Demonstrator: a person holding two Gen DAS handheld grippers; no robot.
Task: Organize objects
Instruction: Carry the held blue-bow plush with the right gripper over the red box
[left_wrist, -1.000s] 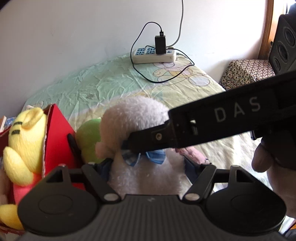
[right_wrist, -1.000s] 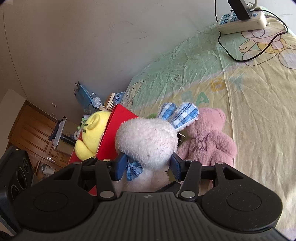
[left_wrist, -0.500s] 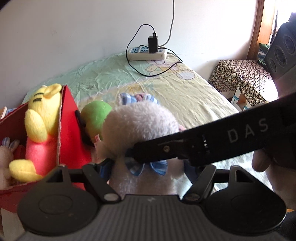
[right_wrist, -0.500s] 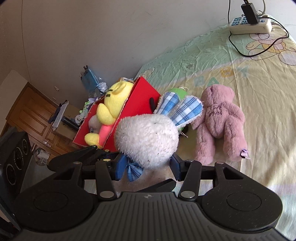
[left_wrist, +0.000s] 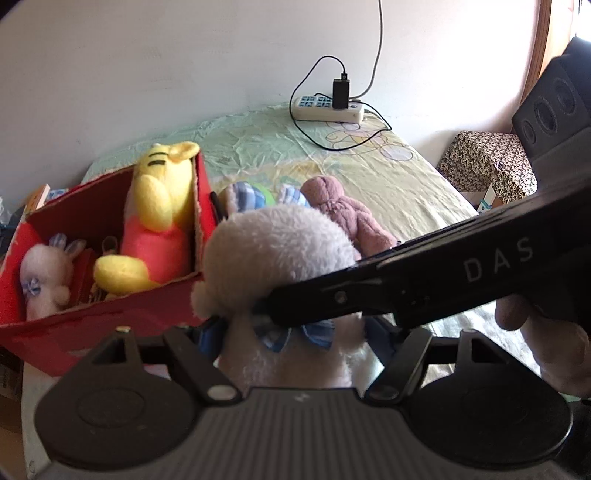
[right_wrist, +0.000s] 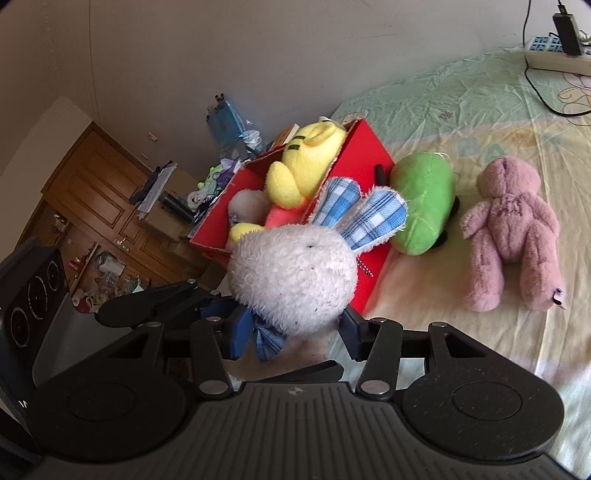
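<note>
The white bunny (right_wrist: 291, 277), clamped at the neck by both the left gripper (left_wrist: 295, 332) and right gripper (right_wrist: 295, 328), has been lifted higher, so the red box (left_wrist: 92, 321) interior is now seen. A patterned bedsheet (right_wrist: 480, 122) is spread against a white wall (left_wrist: 147, 74).

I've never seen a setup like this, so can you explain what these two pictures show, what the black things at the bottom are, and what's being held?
There is no robot here. A person holds a two-fingered clamp in each hand, and a wide-angle camera on each looks forward along its fingers. So one picture is from the left hand-held gripper and the other from the right hand-held gripper; the black shapes at the bottom are the tools themselves.

Both clamps are closed on the same white plush bunny with blue checked ears, lifted off the bed. The long black bar crossing the left view is the right tool.

A green plush and a pink teddy bear lie on the sheet. Beside them a red box holds a yellow plush bear and a small white bunny. A power strip sits by the wall.
</note>
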